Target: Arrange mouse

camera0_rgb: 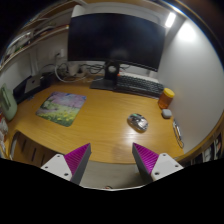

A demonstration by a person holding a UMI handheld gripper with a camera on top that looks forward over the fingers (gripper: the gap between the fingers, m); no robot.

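The hand-held gripper [111, 160] is held wide open, nothing gripped. A small grey-and-black mouse [139, 122] is seen at 1 o'clock on the desk [100, 115].

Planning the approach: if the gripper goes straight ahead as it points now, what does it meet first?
Probably bare desk. The gripper is open, fingers apart above it. The mouse lies right of that line, the mouse pad left; depth is unclear.

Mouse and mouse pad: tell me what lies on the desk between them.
Nothing: in the gripper view, only bare wooden desk separates the mouse from the mouse pad.
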